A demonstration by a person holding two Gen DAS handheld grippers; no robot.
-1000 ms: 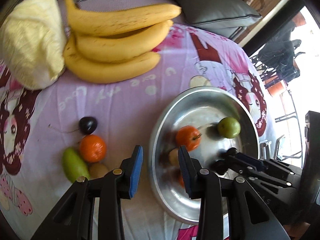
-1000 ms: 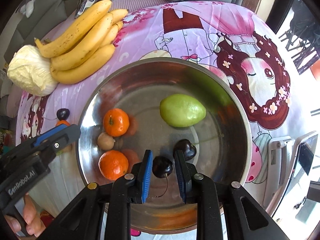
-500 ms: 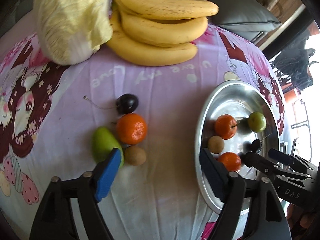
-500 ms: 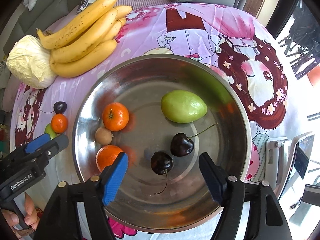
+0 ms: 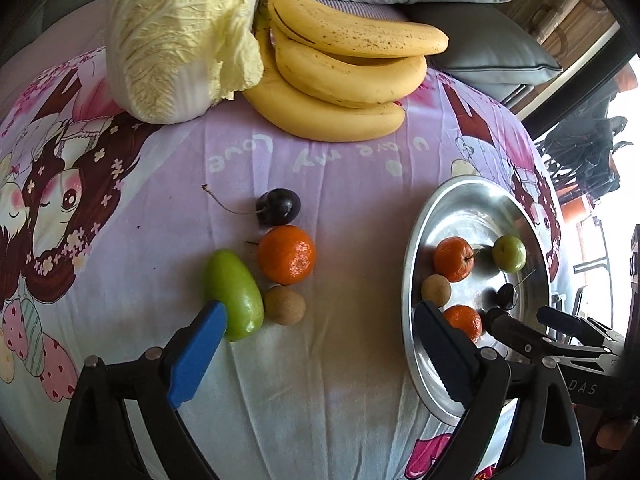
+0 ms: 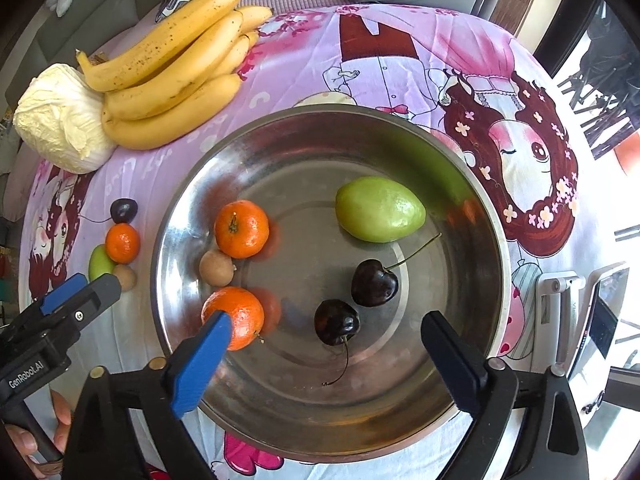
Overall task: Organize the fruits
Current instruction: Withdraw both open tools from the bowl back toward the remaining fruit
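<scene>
Through the left wrist camera we see the left gripper [image 5: 320, 350] with jaws opening and nothing between them. Its blue pad covers one end of a green fruit [image 5: 234, 294] whose long axis slants toward the cabbage [image 5: 180, 36] at the cloth's far edge. Beside it lie an orange [image 5: 286, 255], a brown fruit [image 5: 284, 305] and a cherry [image 5: 278, 206]. The steel bowl [image 5: 472, 208] is partly hidden; its dark fruit is probably a cherry.

Over the bowl, the right wrist camera shows the right gripper [image 6: 326, 350] opening, gripping nothing. Inside lie two oranges [image 6: 241, 229], a brown fruit, a green fruit [image 6: 379, 209] pointing at the right rim, and two cherries [image 6: 374, 283]. Bananas [image 6: 172, 76] run diagonally.
</scene>
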